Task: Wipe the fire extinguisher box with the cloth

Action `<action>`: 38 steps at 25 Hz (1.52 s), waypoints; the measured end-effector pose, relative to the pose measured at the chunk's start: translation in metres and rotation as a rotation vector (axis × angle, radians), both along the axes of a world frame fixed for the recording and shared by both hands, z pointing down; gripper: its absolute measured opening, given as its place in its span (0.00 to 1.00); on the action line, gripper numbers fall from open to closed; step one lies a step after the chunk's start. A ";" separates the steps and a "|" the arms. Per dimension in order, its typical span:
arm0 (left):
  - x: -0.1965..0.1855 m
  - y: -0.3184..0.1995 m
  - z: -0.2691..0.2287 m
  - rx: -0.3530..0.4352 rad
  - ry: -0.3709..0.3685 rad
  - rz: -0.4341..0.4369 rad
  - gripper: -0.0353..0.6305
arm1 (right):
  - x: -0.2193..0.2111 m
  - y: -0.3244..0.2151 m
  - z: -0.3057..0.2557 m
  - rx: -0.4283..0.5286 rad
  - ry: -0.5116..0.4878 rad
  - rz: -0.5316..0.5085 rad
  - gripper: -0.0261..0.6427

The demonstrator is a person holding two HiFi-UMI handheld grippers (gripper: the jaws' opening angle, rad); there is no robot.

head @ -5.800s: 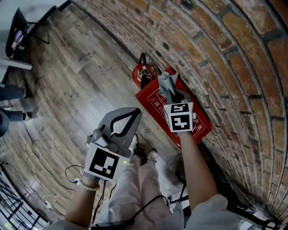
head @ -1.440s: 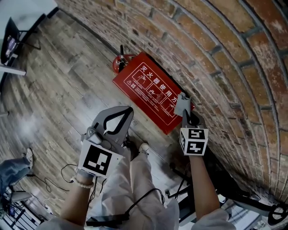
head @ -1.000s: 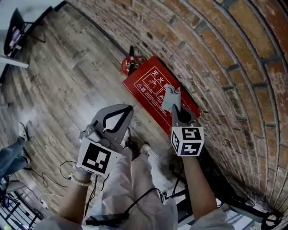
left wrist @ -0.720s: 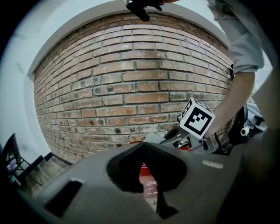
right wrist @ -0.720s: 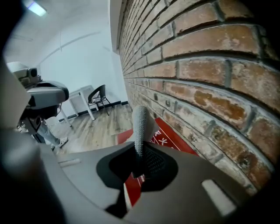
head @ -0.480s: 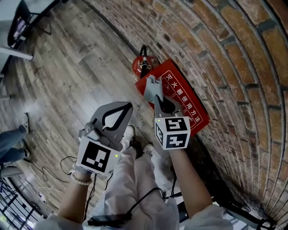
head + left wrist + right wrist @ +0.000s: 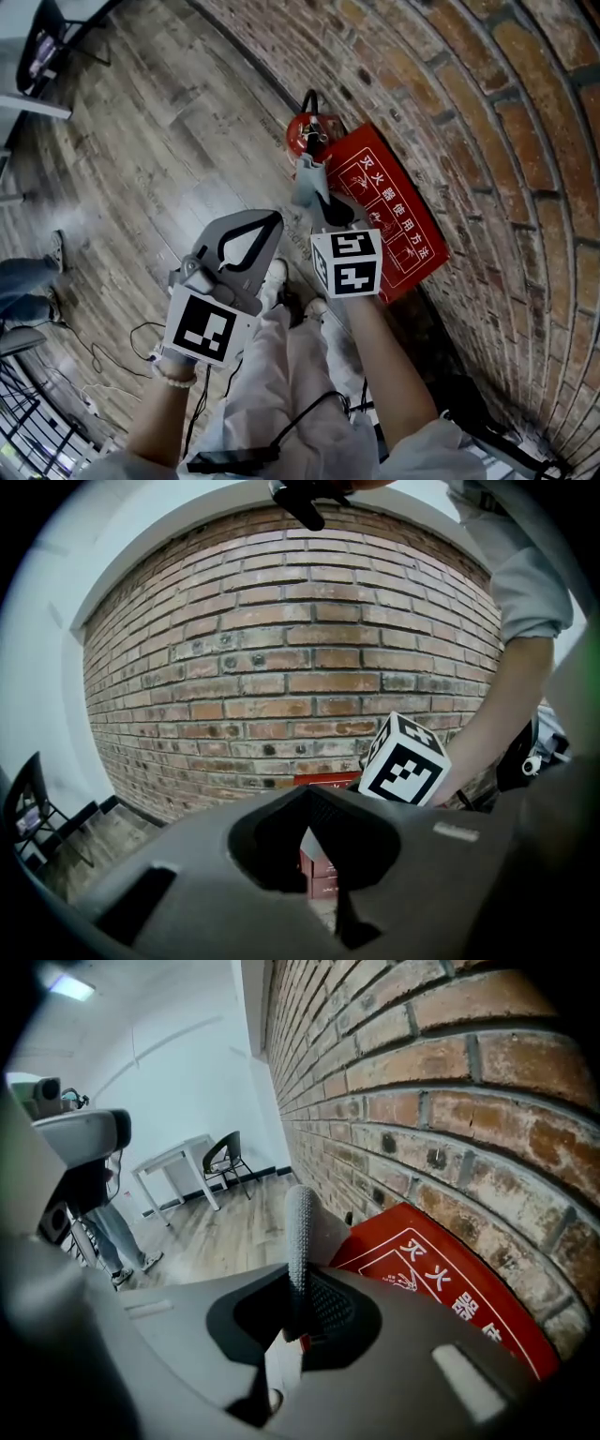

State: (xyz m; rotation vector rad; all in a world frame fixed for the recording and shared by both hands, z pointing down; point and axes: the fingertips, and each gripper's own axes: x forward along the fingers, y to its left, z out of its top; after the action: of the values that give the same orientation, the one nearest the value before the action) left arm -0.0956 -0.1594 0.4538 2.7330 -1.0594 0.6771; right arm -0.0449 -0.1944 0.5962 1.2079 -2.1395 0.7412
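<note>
The red fire extinguisher box [image 7: 398,220] with white print lies on the floor against the brick wall. It also fills the lower right of the right gripper view [image 7: 450,1283]. My right gripper [image 7: 312,187] is shut on a grey cloth [image 7: 307,172], held at the box's left end, close to the extinguisher. In its own view the cloth [image 7: 298,1218] stands up between the jaws of the right gripper [image 7: 300,1288]. My left gripper [image 7: 270,221] hangs shut and empty over the floor, left of the box. A strip of the box [image 7: 322,872] shows past the left gripper [image 7: 309,797].
A red fire extinguisher [image 7: 311,129] stands left of the box. The brick wall [image 7: 487,112] runs behind it. Cables [image 7: 141,352] lie on the wooden floor, and my shoes [image 7: 277,277] are beside the box. A person's leg [image 7: 28,281] is at far left; a chair [image 7: 225,1159] and table stand farther off.
My right gripper has swept the cloth from the box's right end across its printed face to the left end, by the extinguisher. The left gripper has stayed shut in place.
</note>
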 end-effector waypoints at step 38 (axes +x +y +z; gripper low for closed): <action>0.021 0.004 0.008 -0.017 0.010 0.024 0.05 | 0.022 0.009 0.036 -0.081 0.050 0.049 0.07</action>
State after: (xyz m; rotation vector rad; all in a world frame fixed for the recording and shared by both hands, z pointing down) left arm -0.0745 -0.1555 0.4620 2.7360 -1.0156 0.6726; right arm -0.0230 -0.1851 0.6322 1.2273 -2.0257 0.8029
